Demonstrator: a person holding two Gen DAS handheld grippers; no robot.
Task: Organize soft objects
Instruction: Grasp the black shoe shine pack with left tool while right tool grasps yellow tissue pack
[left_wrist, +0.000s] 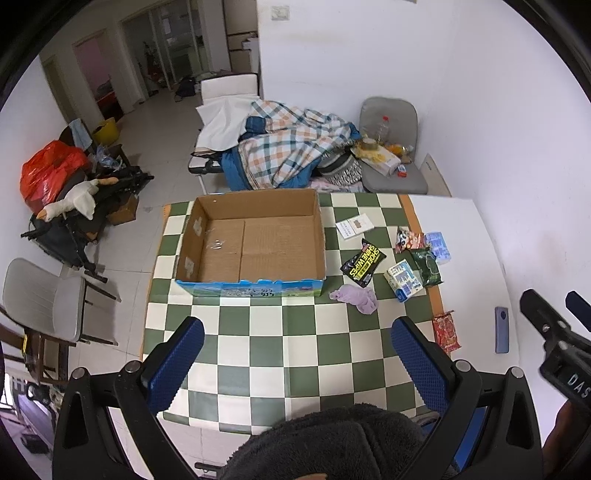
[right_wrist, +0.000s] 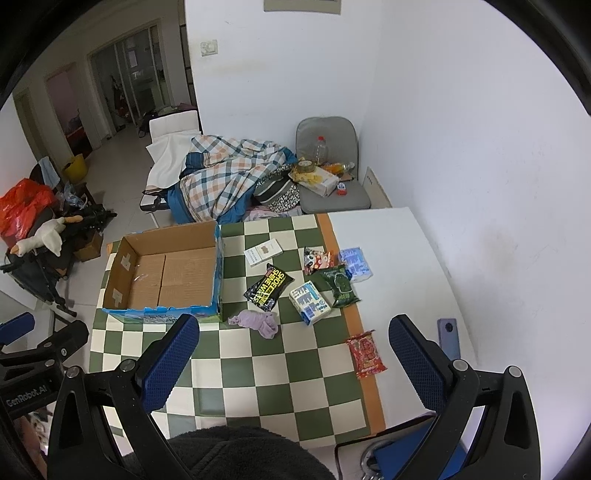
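Both the left gripper (left_wrist: 297, 363) and the right gripper (right_wrist: 293, 362) hang spread wide and empty above the near table. The purple cloth (right_wrist: 257, 322) lies just right of the cardboard box (right_wrist: 122, 258); pinch its bunched middle, then lift clear of the box wall.

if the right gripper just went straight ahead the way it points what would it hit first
Probably the checkered tablecloth, landing near the crumpled lilac cloth. The right gripper is open and empty; depth is unclear.

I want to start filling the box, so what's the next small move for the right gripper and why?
Probably lower the open right gripper onto the purple cloth: it lies loose on the checkered mat, nearest the empty cardboard box, and neither gripper holds anything.
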